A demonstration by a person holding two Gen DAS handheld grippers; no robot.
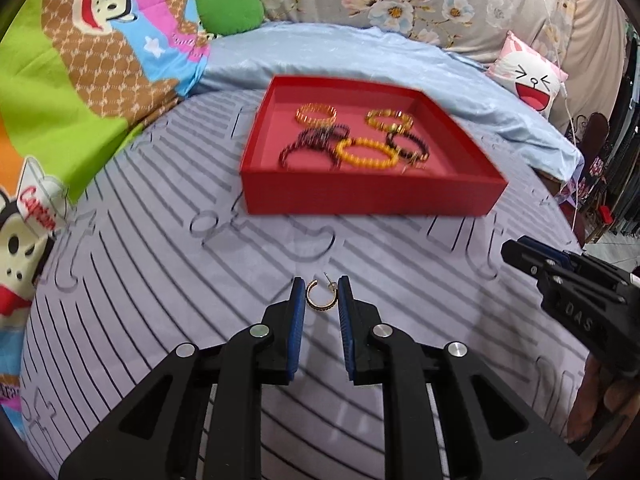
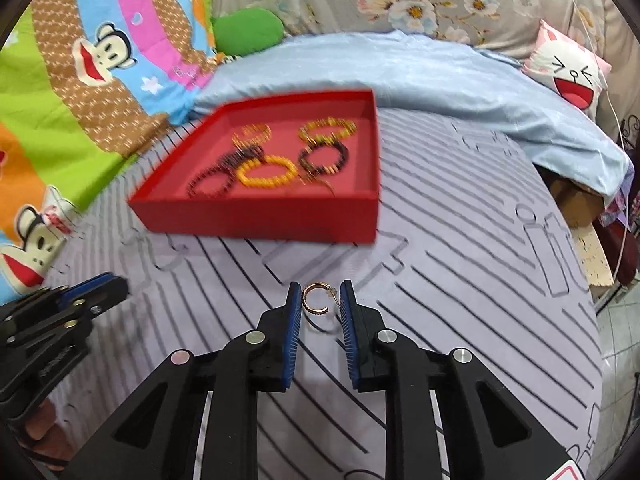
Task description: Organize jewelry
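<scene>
A red tray (image 1: 360,196) (image 2: 256,220) on the striped bed cover holds several bead bracelets, among them a yellow bracelet (image 1: 366,153) (image 2: 266,171). In the left wrist view a small gold hoop earring (image 1: 319,297) lies on the cover between the fingertips of my open left gripper (image 1: 320,294). In the right wrist view another gold hoop earring (image 2: 316,300) lies between the fingertips of my open right gripper (image 2: 320,298). Neither gripper's pads touch its earring. The right gripper also shows in the left wrist view (image 1: 560,276), and the left gripper in the right wrist view (image 2: 80,300).
A light blue blanket (image 1: 360,52) lies behind the tray. A cartoon monkey quilt (image 1: 80,60) covers the left side. A green cushion (image 1: 230,10) and a pink-and-white face pillow (image 1: 532,76) sit at the back. The bed's right edge (image 2: 592,280) drops to a tiled floor.
</scene>
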